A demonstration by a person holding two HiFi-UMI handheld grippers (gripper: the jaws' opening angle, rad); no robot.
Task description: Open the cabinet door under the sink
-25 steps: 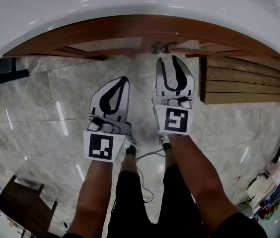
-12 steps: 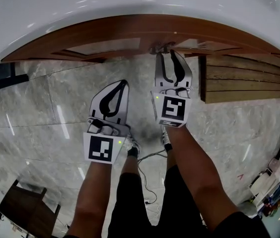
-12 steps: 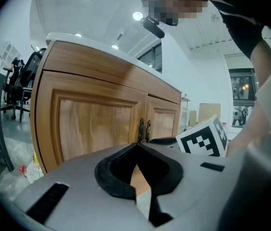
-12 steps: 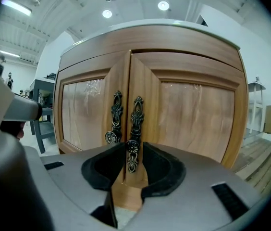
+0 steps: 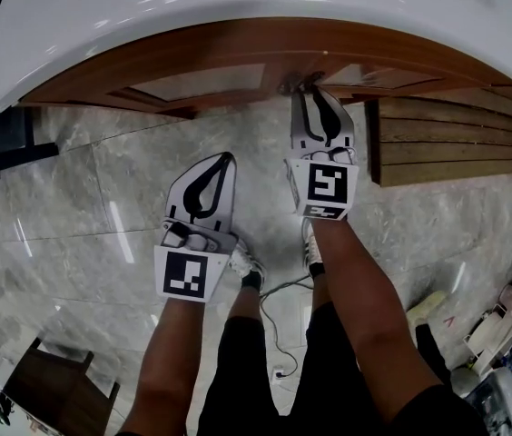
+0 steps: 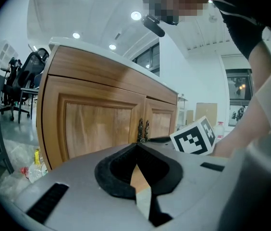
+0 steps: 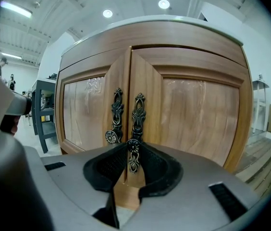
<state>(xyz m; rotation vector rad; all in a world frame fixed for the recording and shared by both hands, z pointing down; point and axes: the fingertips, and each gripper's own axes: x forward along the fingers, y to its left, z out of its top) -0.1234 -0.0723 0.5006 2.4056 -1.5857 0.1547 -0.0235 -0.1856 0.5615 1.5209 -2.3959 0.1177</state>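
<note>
**Grip taken**

Item one: my right gripper (image 5: 318,91), further forward than a second ago, jaws just closed and clamped on the handle (image 7: 136,117) of the right cabinet door (image 7: 198,114) under the sink (image 5: 238,7). Item two: left gripper (image 5: 228,157), unmoved, jaws together, empty.

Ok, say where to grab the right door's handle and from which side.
Grip the round knob at the bottom of the right door's handle, straight from the front, pinching it side to side: it looks proud of the door.
</note>
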